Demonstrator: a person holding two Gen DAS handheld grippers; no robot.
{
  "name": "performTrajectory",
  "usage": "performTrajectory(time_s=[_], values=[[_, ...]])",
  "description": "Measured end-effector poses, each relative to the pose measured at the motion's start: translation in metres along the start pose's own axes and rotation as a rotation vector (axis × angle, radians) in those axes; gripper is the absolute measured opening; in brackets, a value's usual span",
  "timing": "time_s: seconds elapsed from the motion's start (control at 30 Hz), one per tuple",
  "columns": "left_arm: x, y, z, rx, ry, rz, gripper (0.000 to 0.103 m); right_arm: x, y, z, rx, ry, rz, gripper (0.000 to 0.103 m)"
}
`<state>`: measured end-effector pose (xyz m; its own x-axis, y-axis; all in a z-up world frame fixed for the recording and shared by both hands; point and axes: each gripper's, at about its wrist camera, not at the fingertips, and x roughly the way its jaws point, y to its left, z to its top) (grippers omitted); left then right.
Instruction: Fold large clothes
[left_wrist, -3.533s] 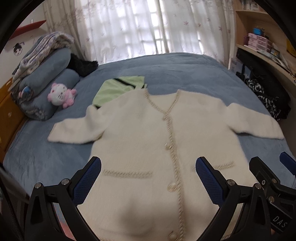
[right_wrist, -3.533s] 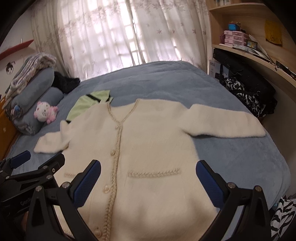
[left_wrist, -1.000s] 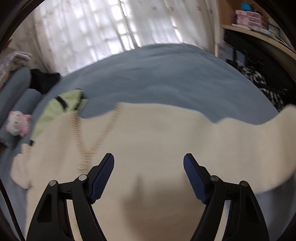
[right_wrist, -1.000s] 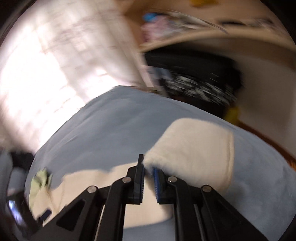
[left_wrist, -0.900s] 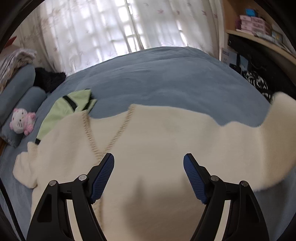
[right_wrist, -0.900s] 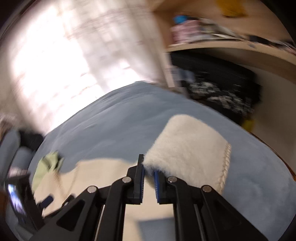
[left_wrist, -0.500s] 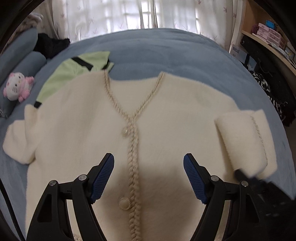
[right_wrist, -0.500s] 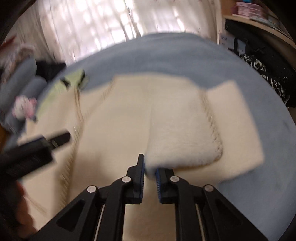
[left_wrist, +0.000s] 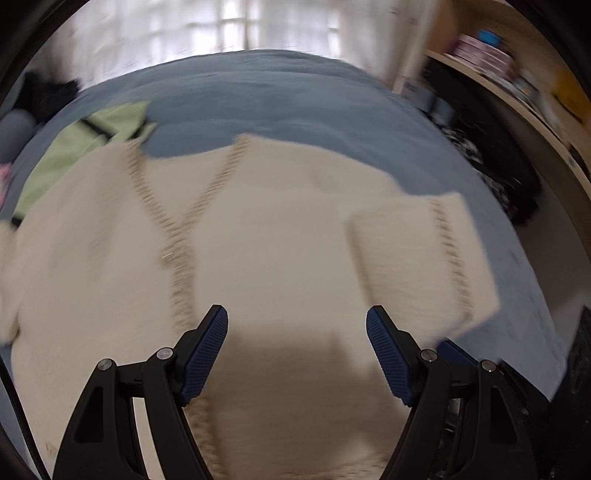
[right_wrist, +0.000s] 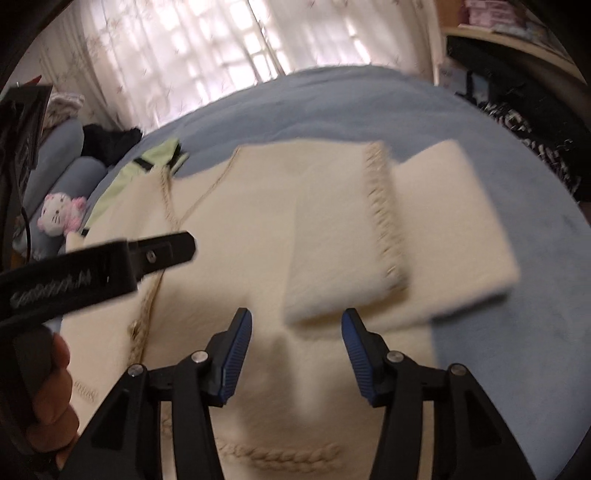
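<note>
Cardigan (left_wrist: 280, 258) first: we see a cream, fluffy one lying front-up on the blue bedspread (left_wrist: 280, 92), its braided V-neck pointing toward twelve o'clock and the button band running down toward six in the left wrist view; its sleeve (right_wrist: 343, 236) on the three o'clock side is folded back over the body, the braided cuff edge facing outward, with the rest of that sleeve lying flat just beyond it on the bedspread.

Our right tongs (right_wrist: 295, 350) sit at six o'clock in their own view, just short of the folded sleeve's near edge; the blue pads (right_wrist: 236, 354) are spreading apart at this moment and nothing is pinched between them, the cloth lying free below. Our left tongs (left_wrist: 295, 354) hover over the cardigan's chest with pads (left_wrist: 207, 350) standing wide and empty; in the right wrist view they reach in from nine o'clock, with a hand (right_wrist: 51, 391) gripping the handle.

At eleven o'clock from the neckline a light green garment (left_wrist: 85, 147) pokes out from under the shoulder; farther toward ten o'clock in the right wrist view sit a pink and white plush toy (right_wrist: 61, 218) and grey bolsters (right_wrist: 59, 158); white curtains (right_wrist: 207, 55) fill twelve o'clock, and a wooden shelf (left_wrist: 517, 96) curves past two o'clock. Both views are blurred.
</note>
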<state>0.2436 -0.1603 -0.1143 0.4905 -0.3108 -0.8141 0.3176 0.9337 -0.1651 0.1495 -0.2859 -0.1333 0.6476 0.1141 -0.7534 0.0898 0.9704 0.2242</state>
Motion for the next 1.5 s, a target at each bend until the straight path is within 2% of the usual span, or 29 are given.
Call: performTrajectory(time_s=[0.17, 0.33, 0.43, 0.57, 0.67, 0.77, 0.9, 0.93, 1.03, 1.17, 1.23, 1.27, 1.3, 1.33, 1.37, 1.4, 1.5], values=[[0.002, -0.041, 0.019, 0.105, 0.028, -0.065, 0.076, -0.009, -0.015, -0.002, 0.059, -0.082, 0.105, 0.051], [0.005, -0.055, 0.042, 0.130, 0.049, -0.058, 0.076, -0.004, 0.006, -0.001, -0.026, -0.146, 0.132, 0.051], [0.006, -0.045, 0.051, 0.086, 0.067, -0.076, 0.076, 0.000, 0.026, -0.002, -0.114, -0.143, 0.166, 0.051], [0.015, -0.018, 0.052, 0.039, 0.093, -0.068, 0.076, 0.010, 0.043, -0.006, -0.183, -0.107, 0.136, 0.051], [0.026, 0.012, 0.049, -0.030, 0.128, -0.066, 0.076, 0.015, 0.039, -0.008, -0.165, -0.088, 0.122, 0.051], [0.034, 0.047, 0.041, -0.132, 0.158, -0.096, 0.076, 0.020, 0.028, -0.007, -0.104, -0.063, 0.133, 0.051], [0.048, 0.078, 0.023, -0.225, 0.204, -0.168, 0.073, 0.030, 0.015, -0.005, -0.025, -0.015, 0.147, 0.051], [0.052, 0.080, 0.020, -0.226, 0.215, -0.187, 0.068, 0.033, 0.014, -0.004, -0.017, -0.009, 0.149, 0.051], [0.063, 0.078, 0.010, -0.216, 0.248, -0.218, 0.067, 0.033, 0.013, -0.002, -0.018, -0.010, 0.144, 0.051], [0.082, 0.073, 0.001, -0.214, 0.285, -0.213, 0.067, 0.030, 0.014, -0.006, -0.019, -0.017, 0.132, 0.051], [0.087, 0.064, -0.002, -0.184, 0.271, -0.190, 0.067, 0.027, 0.012, -0.006, -0.007, -0.018, 0.128, 0.051], [0.087, 0.060, -0.002, -0.170, 0.263, -0.187, 0.060, 0.024, 0.010, -0.006, 0.002, -0.021, 0.124, 0.051], [0.087, 0.051, -0.003, -0.137, 0.254, -0.187, 0.049, 0.022, 0.009, -0.007, 0.008, -0.023, 0.117, 0.051], [0.088, 0.047, -0.002, -0.118, 0.261, -0.188, 0.027, 0.019, 0.008, -0.007, 0.015, -0.026, 0.106, 0.051], [0.088, 0.040, -0.001, -0.100, 0.265, -0.185, 0.015, 0.017, 0.006, -0.006, 0.022, -0.026, 0.088, 0.051], [0.086, 0.036, -0.001, -0.089, 0.256, -0.185, 0.015, 0.016, 0.004, -0.006, 0.026, -0.022, 0.067, 0.051], [0.067, 0.026, 0.003, -0.035, 0.170, -0.125, 0.014, 0.015, 0.002, -0.005, 0.036, 0.000, -0.005, 0.051]])
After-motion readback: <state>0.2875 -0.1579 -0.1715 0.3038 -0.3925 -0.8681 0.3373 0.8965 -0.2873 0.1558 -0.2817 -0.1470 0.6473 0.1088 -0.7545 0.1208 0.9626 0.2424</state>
